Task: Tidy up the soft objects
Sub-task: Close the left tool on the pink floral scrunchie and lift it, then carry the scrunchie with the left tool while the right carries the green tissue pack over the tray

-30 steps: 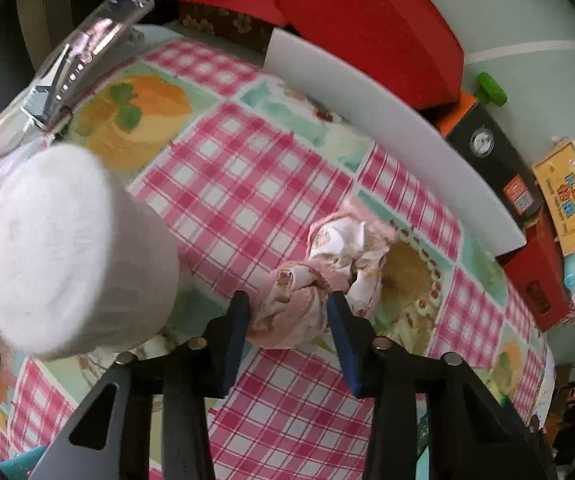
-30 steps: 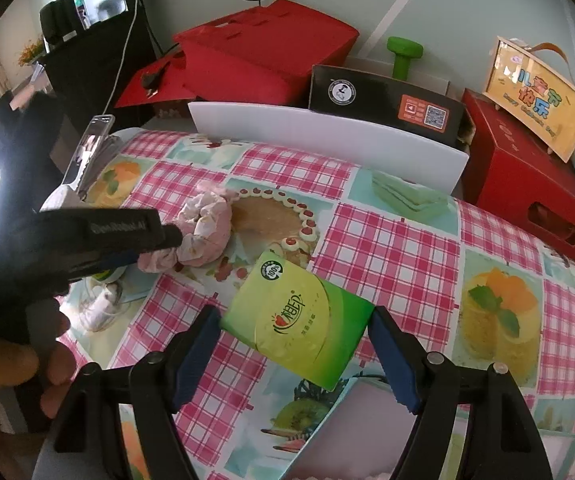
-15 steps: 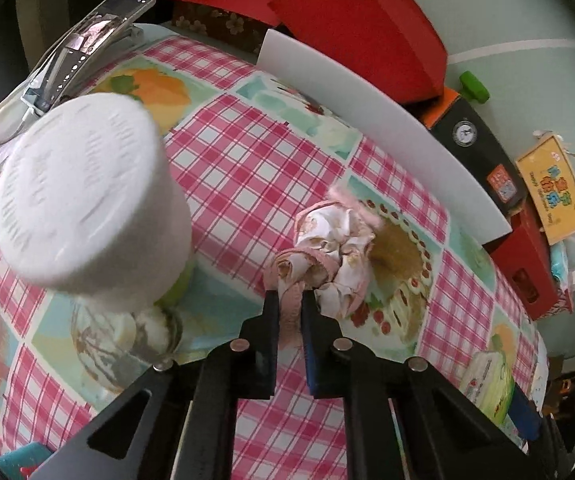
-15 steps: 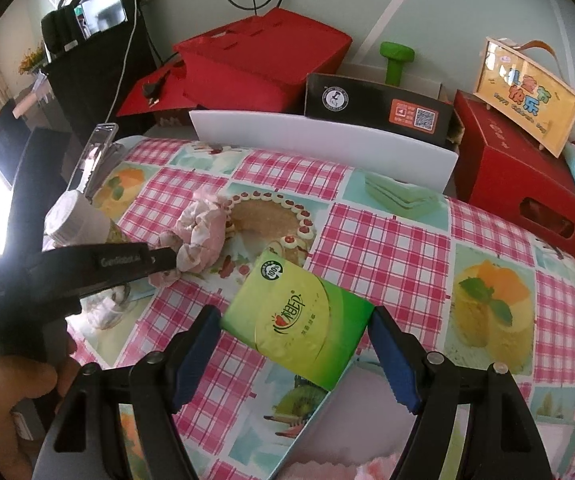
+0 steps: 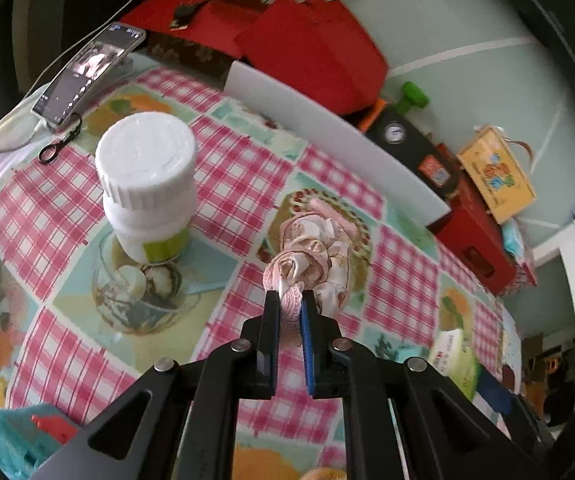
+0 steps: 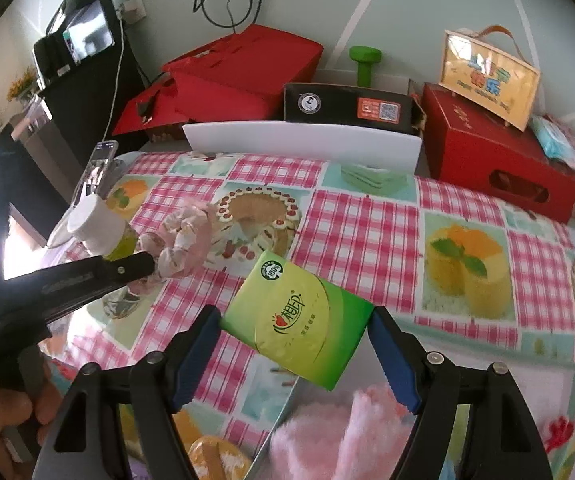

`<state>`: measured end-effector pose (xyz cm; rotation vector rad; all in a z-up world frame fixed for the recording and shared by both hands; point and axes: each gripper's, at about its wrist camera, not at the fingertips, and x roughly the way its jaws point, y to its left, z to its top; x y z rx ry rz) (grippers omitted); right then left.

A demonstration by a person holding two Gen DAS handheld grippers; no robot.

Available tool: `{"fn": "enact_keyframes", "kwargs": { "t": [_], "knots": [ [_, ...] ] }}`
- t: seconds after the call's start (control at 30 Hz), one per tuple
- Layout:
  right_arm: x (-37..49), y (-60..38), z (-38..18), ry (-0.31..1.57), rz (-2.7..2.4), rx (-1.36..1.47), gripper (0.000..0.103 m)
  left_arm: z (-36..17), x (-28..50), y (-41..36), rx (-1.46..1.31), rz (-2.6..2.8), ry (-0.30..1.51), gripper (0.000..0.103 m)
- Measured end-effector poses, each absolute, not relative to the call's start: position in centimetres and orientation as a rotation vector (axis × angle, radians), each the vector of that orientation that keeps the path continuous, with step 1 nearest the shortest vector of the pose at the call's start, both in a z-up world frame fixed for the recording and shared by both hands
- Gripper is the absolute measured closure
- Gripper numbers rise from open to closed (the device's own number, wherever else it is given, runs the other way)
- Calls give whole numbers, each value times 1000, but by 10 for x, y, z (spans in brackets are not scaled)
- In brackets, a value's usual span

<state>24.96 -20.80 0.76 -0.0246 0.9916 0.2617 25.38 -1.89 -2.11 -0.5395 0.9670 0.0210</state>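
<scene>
Step in hand: pick-up and carry of two soft items.

Left gripper (image 5: pixel 289 312): clenched on the near fold of a pink patterned scrunchie (image 5: pixel 311 258); the rest of the fabric bunches beyond the tips, above the checked tablecloth (image 5: pixel 227 184). Whether its far end still rests on the cloth cannot be told.

Right gripper (image 6: pixel 293 334): grasping a green tissue pack (image 6: pixel 299 320) across its width, a pad against each end, pack tilted and clear of the table.

Next move, as judged: carry both to a collecting place. A pink fluffy item (image 6: pixel 343 432) lies in a pale container directly below the right gripper, a likely spot; the pack needs lowering before release, the scrunchie a firm pinch so that it does not slip.

Surroundings: white-capped bottle (image 5: pixel 147 176) just beside the scrunchie, the nearest thing to knock. Phone on a stand (image 5: pixel 87 72) at the far table edge. White board (image 6: pixel 303 144) along the back. Red boxes (image 6: pixel 499 160), green dumbbell (image 6: pixel 363 64) and yellow gift bag (image 6: pixel 487 76) behind, well apart.
</scene>
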Motion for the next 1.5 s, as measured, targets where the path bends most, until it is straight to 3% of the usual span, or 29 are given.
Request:
{"fn": "enact_keyframes", "kwargs": {
  "t": [0.9,1.5],
  "knots": [
    [150,-274,38,921,61,92,25,47,168,-68,-399,-168,824,93],
    [135,-339,38,888,-97,162,25,36,169,-124,-355,-280,862,93]
  ]
}}
